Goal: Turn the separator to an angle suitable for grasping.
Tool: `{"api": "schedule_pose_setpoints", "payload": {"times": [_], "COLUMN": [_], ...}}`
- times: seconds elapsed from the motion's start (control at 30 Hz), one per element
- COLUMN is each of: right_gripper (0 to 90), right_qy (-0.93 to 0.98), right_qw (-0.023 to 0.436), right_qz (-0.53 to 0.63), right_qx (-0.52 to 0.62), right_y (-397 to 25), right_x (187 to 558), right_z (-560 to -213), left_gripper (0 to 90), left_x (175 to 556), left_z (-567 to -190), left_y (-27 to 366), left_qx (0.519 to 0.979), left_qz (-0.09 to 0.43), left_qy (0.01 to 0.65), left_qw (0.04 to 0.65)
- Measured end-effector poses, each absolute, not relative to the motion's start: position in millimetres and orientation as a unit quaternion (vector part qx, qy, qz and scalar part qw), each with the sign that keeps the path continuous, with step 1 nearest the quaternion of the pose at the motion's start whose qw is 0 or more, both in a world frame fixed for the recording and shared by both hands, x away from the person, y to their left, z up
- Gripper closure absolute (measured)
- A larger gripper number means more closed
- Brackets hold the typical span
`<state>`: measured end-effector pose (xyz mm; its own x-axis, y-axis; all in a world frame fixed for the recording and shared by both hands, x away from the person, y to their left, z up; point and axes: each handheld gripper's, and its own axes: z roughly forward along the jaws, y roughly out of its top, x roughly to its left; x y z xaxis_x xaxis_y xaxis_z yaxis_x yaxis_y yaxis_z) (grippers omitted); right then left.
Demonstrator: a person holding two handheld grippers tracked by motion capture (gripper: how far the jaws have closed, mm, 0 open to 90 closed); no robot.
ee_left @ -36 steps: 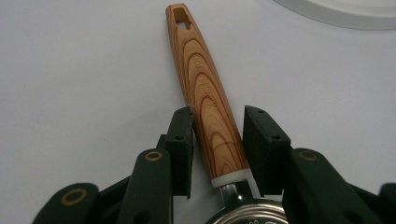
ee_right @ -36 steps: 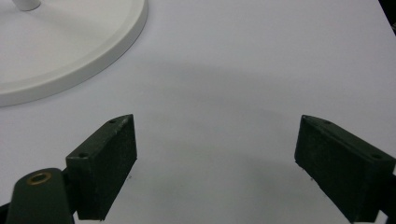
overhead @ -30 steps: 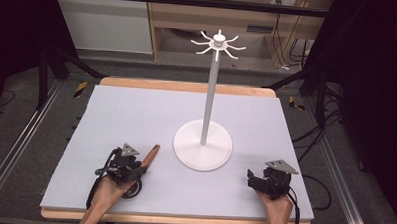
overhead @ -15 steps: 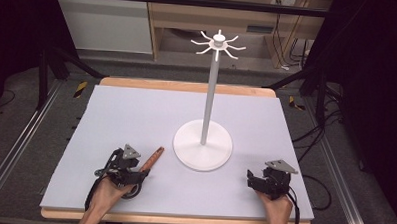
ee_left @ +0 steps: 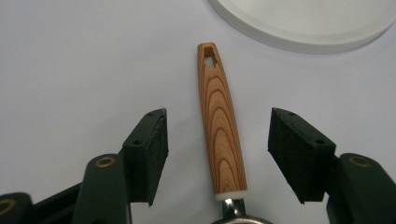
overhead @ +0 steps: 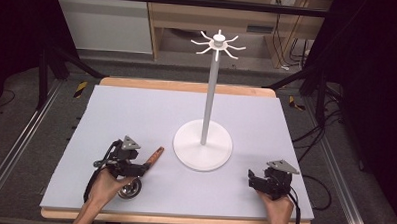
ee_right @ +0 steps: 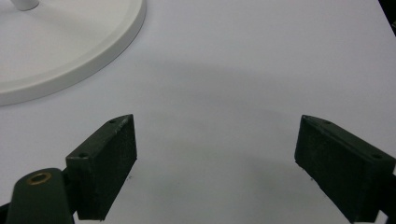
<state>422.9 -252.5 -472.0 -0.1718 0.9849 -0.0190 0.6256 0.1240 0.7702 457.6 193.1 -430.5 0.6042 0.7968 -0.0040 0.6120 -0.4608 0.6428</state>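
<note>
A utensil with a striped wooden handle (overhead: 155, 156) (ee_left: 215, 88) and a metal head (overhead: 129, 189) lies on the grey mat, left of the white stand. My left gripper (overhead: 141, 166) (ee_left: 218, 128) is open, one jaw on each side of the handle and not touching it. A slot at the handle's tip points toward the stand's round base (overhead: 203, 144) (ee_left: 303, 23). The stand's pole carries several white hooks (overhead: 218, 42) at the top. At the mat's front right, my right gripper (overhead: 253, 178) (ee_right: 215, 126) rests open with nothing between its jaws.
The grey mat (overhead: 136, 110) covers a wooden table with rails along both sides. The stand's base (ee_right: 60, 42) lies to the upper left of the right gripper. Shelving and cables stand beyond the far edge.
The left hand and gripper have shifted slightly at the utensil, and the handle now lies a little flatter, pointing more to the right. The right gripper has not moved.
</note>
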Motion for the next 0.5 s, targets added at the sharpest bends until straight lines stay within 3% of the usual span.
{"api": "schedule_pose_setpoints", "payload": {"times": [0.5], "right_gripper": [13.3], "right_qy": [0.697], "right_qw": [0.277], "right_qz": [0.318], "right_qx": [0.579], "right_y": [-252.4], "right_x": [423.5], "right_z": [-473.0], "left_gripper": [40.5], "left_x": [480.2], "left_z": [-438.1], "left_y": [166.9], "left_qx": [0.857], "left_qz": [0.145], "left_qy": [0.409], "left_qw": [0.279]}}
